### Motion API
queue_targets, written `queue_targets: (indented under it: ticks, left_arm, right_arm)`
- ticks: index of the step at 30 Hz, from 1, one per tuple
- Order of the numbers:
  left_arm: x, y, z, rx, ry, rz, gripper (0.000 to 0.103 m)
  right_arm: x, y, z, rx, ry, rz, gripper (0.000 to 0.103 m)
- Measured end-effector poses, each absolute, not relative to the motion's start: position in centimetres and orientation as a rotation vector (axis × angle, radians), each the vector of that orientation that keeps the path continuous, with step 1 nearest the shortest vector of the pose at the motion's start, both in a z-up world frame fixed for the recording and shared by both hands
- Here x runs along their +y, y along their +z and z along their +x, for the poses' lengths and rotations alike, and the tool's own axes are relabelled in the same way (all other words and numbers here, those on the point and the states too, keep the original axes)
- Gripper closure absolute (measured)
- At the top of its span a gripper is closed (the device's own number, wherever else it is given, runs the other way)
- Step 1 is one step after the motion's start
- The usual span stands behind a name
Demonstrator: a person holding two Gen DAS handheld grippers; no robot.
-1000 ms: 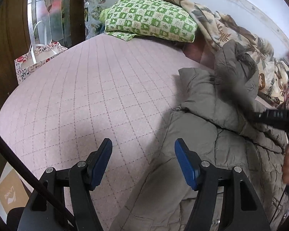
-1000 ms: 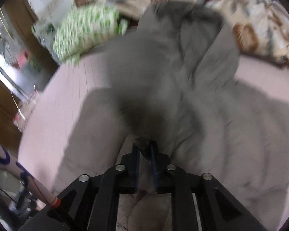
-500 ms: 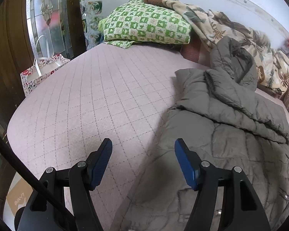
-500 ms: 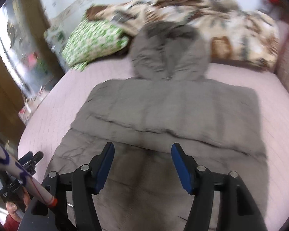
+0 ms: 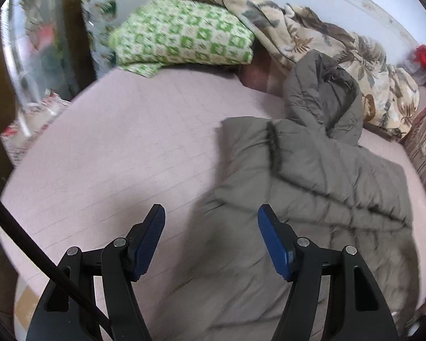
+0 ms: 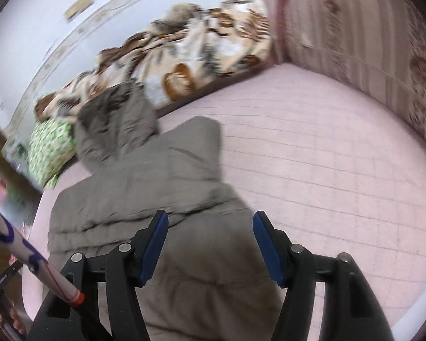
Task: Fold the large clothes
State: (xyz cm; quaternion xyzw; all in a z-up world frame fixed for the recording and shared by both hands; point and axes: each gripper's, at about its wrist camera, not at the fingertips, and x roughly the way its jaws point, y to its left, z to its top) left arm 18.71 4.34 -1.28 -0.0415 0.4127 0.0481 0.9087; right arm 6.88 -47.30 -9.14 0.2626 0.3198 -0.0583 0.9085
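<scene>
Hovering over the near edge of the bed (image 5: 105,153), both tools stood with their jaws well apart and nothing between the pads. The left tool (image 5: 211,241) hung above the seam where the pink quilted cover met the grey padded jacket (image 5: 312,176): its left finger was over bare cover, its right finger over the jacket's near hem. The right tool (image 6: 210,241), whose jaws had just been opening, had no cloth in them; it pointed along the jacket's right side, with its left finger over grey fabric and its right finger near the jacket's edge, beside open cover.

The jacket lay spread on the bed, its long axis running away from both tools, hem nearest and hood (image 5: 323,91) farthest. A sleeve seemed already folded across the upper body, forming a ridge that slanted across the chest in the left wrist view. From the left tool the bulk of the garment lay ahead and to the right; from the right tool it lay ahead and to the left. So each hand sat beside its own side of the hem, and neither was clearly nearer; a lengthwise fold would probably call for both to grip the near hem and carry it toward the hood.

Beyond the hood lay a leaf-patterned blanket (image 5: 312,37) and a green checked pillow (image 5: 181,39) against the wall.
</scene>
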Motion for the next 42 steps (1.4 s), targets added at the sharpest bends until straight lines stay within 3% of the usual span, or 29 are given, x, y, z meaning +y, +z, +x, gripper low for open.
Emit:
queue_targets:
  ticks: [11,12,14,17,29,42]
  left_arm:
    - [-0.2,-5.9,30.8,1.036,0.039,-0.146,0.036]
    - [-0.6,-6.2,31.3,1.038,0.053,-0.132,0.038]
    - [-1.4,-6.8,31.6,1.038,0.096,-0.077,0.050]
    - [-1.9,-8.0,31.6,1.033,0.126,-0.028,0.050]
    - [0.3,-2.7,22.6,0.941,0.021,-0.036,0.050]
    - [9.1,-6.3,12.5,0.915,0.184,-0.002,0.045]
  right_arm:
    - [-49.3,-11.5,10.4,0.699,-0.155,0.589,0.036]
    - [-49.1,-11.5,10.5,0.701,-0.149,0.581,0.036]
    - [-48.7,-11.3,10.8,0.701,-0.146,0.548,0.036]
    - [-48.0,-11.3,11.1,0.708,-0.142,0.515,0.036]
    - [-46.9,-11.0,10.6,0.698,-0.151,0.463,0.031]
    - [-47.9,-11.4,6.9,0.685,-0.212,0.551,0.027]
